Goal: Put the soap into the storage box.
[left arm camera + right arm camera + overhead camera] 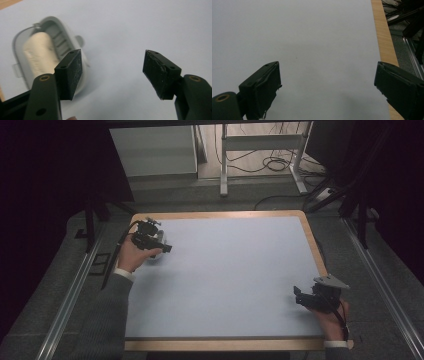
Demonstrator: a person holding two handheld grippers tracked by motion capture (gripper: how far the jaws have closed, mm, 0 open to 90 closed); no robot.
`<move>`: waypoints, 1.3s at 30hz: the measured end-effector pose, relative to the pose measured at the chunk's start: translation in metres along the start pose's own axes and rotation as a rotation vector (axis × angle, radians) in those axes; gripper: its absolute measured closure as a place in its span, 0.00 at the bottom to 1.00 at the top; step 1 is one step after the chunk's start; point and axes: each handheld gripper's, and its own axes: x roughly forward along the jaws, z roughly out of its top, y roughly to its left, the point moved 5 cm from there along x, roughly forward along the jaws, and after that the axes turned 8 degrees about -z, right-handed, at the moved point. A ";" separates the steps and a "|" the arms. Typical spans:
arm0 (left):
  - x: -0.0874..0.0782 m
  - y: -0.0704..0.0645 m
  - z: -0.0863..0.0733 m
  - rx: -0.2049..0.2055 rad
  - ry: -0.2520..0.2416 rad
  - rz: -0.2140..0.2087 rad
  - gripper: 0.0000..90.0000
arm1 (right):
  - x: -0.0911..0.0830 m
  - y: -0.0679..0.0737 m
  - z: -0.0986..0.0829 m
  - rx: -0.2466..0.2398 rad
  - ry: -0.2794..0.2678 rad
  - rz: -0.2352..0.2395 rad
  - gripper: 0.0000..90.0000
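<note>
A small grey oval container (50, 52) lies on the pale blue mat, with a cream-coloured roll (38, 57) inside it. My left gripper (112, 71) hovers just beside it with its jaws wide apart and nothing between them; the container sits behind the left jaw. In the high view the left gripper (159, 245) is at the mat's far left corner, and the container (156, 258) peeks out under the hand. My right gripper (299, 295) rests near the mat's right front edge, open over bare mat (312, 37).
The mat lies on a wooden board (225, 214) whose rim shows along the far and right sides (384, 35). Beyond the table are metal rails (380, 275), a white frame's legs (223, 170) and cables on the floor (272, 165).
</note>
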 end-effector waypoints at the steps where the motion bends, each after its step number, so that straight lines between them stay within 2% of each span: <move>1: -0.001 -0.004 -0.003 0.014 -0.025 -0.009 0.35 | 0.000 0.000 0.000 0.000 0.000 0.002 0.07; 3: -0.003 -0.011 -0.010 0.028 -0.058 -0.032 0.35 | -0.001 0.000 0.000 0.000 -0.002 0.003 0.07; 6: -0.005 -0.017 -0.020 0.036 -0.082 -0.039 0.35 | -0.001 -0.001 0.001 -0.006 -0.002 -0.001 0.08; 12: -0.004 -0.030 -0.049 0.065 -0.102 -0.052 0.33 | -0.001 -0.001 0.000 -0.012 0.001 -0.002 0.08; 14: 0.000 -0.034 -0.060 0.072 -0.098 -0.075 0.30 | -0.001 -0.001 0.000 -0.015 0.002 -0.003 0.08; 16: 0.005 -0.037 -0.070 0.076 -0.089 -0.074 0.30 | -0.002 -0.001 0.000 -0.015 0.002 -0.003 0.08; 21: 0.019 -0.043 -0.094 0.060 -0.054 -0.097 0.28 | -0.003 -0.003 0.001 -0.012 0.001 -0.008 0.08; 25: 0.025 -0.045 -0.106 0.021 -0.067 -0.126 0.29 | -0.003 -0.003 0.000 -0.011 0.001 -0.007 0.08; 27: 0.026 -0.044 -0.112 0.005 -0.076 -0.126 0.29 | -0.003 -0.003 0.000 -0.014 0.002 -0.006 0.08; 31: 0.024 -0.044 -0.118 -0.022 -0.104 -0.123 0.29 | -0.002 -0.004 0.000 -0.019 0.004 -0.006 0.08; 36: 0.021 -0.042 -0.120 -0.010 -0.108 -0.105 0.29 | -0.003 -0.001 0.001 -0.023 -0.002 -0.001 0.08; 39: 0.020 -0.039 -0.121 -0.020 -0.116 -0.097 0.29 | -0.004 0.002 0.002 -0.032 -0.007 0.006 0.08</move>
